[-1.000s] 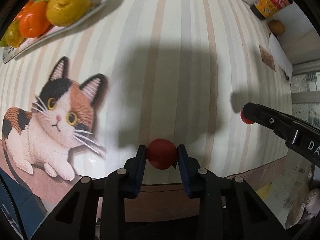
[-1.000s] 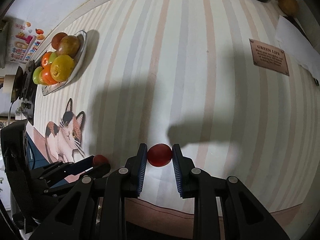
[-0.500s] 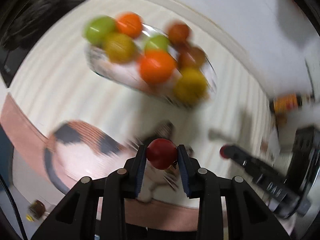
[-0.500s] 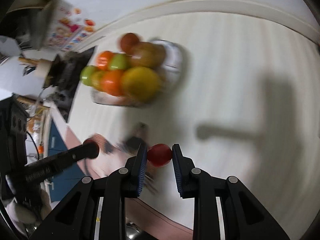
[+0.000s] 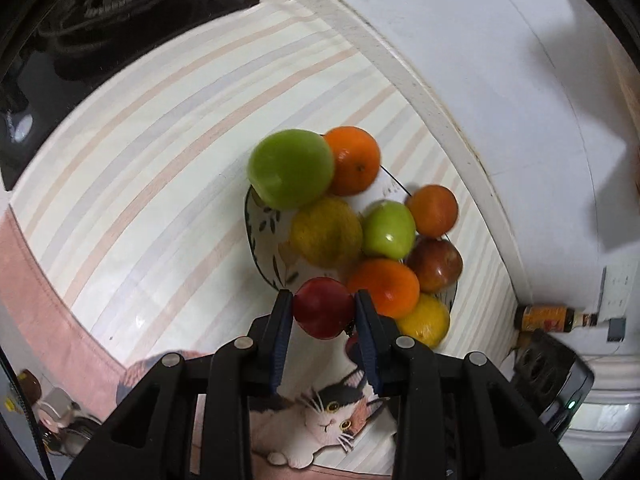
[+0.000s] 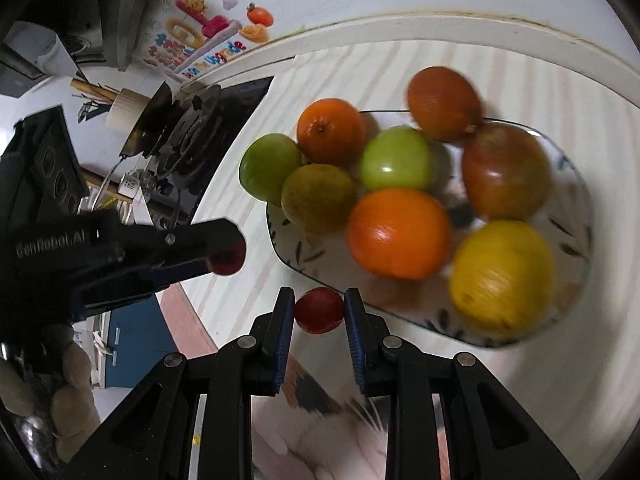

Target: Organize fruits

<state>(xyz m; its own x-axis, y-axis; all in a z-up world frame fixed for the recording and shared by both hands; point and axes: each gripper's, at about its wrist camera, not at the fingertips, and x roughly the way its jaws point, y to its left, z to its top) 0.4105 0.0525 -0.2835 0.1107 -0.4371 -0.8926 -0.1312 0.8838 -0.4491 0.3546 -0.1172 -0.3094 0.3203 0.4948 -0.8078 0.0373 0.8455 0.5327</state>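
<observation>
The left gripper point(image 5: 323, 309) is clamped on a small red fruit point(image 5: 324, 307), pads pressing both its sides, held over the near end of the fruit plate point(image 5: 262, 236). The right gripper point(image 6: 319, 312) grips a second small red fruit point(image 6: 319, 310) the same way, just off the plate's near rim above the striped cloth point(image 6: 500, 392).

On the plate lie two green apples, three oranges, a yellow-green citrus, a reddish apple and a yellow lemon point(image 6: 502, 274), heaped together.

Only the right wrist view shows the other tool from the side: the left gripper's black body reaches in from the left, its red fruit peeking out at the tip, with a gas stove point(image 6: 188, 132) and wall stickers point(image 6: 196, 36) behind. Only the left wrist view shows the cat print point(image 5: 332, 424) whole, a brown bottle point(image 5: 548, 318) by the wall, and the stove's black top at the upper left.
</observation>
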